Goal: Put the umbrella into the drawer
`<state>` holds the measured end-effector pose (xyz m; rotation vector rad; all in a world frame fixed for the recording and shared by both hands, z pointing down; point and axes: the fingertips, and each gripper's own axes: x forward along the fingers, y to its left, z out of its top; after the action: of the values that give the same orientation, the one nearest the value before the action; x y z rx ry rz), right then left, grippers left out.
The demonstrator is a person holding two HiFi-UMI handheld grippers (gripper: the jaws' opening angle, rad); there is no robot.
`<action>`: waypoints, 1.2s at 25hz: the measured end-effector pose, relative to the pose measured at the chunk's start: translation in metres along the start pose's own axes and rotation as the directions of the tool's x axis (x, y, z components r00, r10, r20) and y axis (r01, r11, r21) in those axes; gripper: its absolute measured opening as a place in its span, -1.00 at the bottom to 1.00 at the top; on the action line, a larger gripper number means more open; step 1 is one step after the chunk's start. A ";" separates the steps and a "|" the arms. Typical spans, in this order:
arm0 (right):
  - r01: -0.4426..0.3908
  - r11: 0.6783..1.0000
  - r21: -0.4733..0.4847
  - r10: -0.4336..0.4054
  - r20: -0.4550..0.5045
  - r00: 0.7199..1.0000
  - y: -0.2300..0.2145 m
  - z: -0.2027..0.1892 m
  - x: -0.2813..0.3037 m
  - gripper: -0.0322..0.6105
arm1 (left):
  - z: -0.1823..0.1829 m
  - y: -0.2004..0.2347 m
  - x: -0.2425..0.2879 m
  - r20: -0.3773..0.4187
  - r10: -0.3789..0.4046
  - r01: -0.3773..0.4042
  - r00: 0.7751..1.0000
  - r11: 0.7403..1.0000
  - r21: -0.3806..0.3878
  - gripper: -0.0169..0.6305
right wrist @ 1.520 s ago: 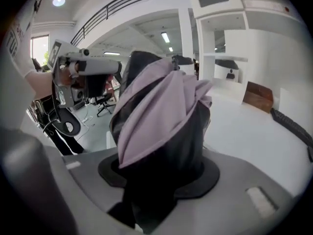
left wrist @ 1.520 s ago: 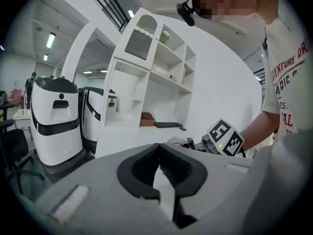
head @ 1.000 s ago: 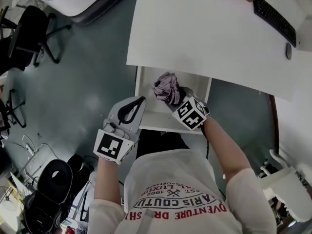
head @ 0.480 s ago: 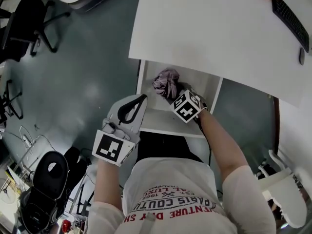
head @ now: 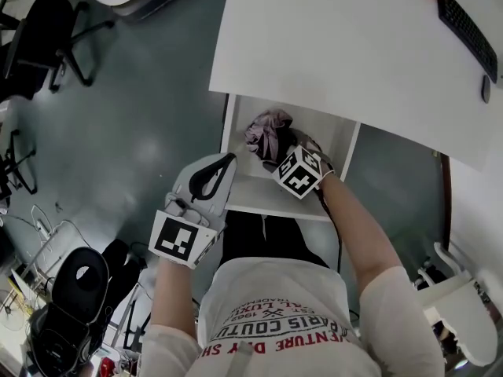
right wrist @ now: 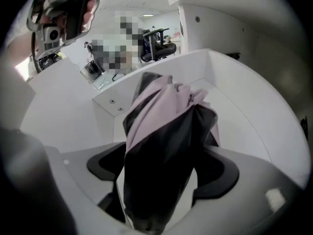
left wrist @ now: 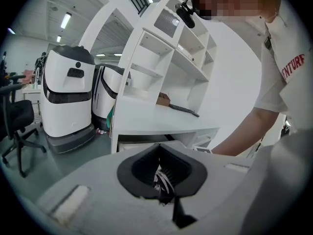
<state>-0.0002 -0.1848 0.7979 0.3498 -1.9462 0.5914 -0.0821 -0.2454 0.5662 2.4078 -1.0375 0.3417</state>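
Note:
A folded pink and black umbrella (head: pixel 266 132) lies bunched in the open white drawer (head: pixel 250 192) under the desk. My right gripper (head: pixel 273 151) points steeply down into the drawer. Its jaws are opening around the umbrella (right wrist: pixel 166 131), which still sits between them, and a gap shows beside the left pad. In the right gripper view, the right gripper (right wrist: pixel 168 153) is filled by dark fabric, and the drawer wall (right wrist: pixel 234 97) curves behind it. My left gripper (head: pixel 228 162) hovers shut and empty by the drawer's left front corner. The left gripper (left wrist: pixel 160 148) faces the desk.
The white desk (head: pixel 338 45) overhangs the drawer's back, with a keyboard (head: pixel 468 27) and a mouse (head: pixel 486 89) at its far right. Office chairs (head: pixel 47 30) stand on the grey floor to the left. Two white machines (left wrist: pixel 66 97) and a shelf unit (left wrist: pixel 171 53) show in the left gripper view.
My right gripper went down into the drawer with the umbrella, and its jaws have now spread. The umbrella sits lower in the drawer. My left gripper stayed almost still.

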 end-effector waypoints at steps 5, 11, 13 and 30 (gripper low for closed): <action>0.082 0.996 -0.025 -0.078 0.135 0.988 -0.009 0.031 -0.040 0.36 | 0.020 -0.012 -0.005 0.027 -0.001 0.000 1.000 0.999 0.044 -0.93; 0.120 0.993 -0.017 -0.115 0.185 0.976 -0.010 0.052 -0.090 0.33 | 0.040 -0.023 -0.015 0.054 0.006 -0.010 0.999 0.997 0.073 -0.93; 0.131 0.991 -0.007 -0.128 0.189 0.974 -0.008 0.055 -0.102 0.24 | 0.044 -0.029 -0.020 0.062 0.005 -0.010 0.998 0.997 0.082 -0.93; 0.358 0.902 0.241 -0.431 0.547 0.718 -0.005 0.081 -0.307 -0.90 | 0.115 -0.103 -0.062 0.151 0.042 -0.066 0.988 0.984 0.163 -0.93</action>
<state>0.0730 -0.2390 0.4940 1.1155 -2.3245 0.3260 -0.0449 -0.2074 0.4084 2.5912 -1.1834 0.2837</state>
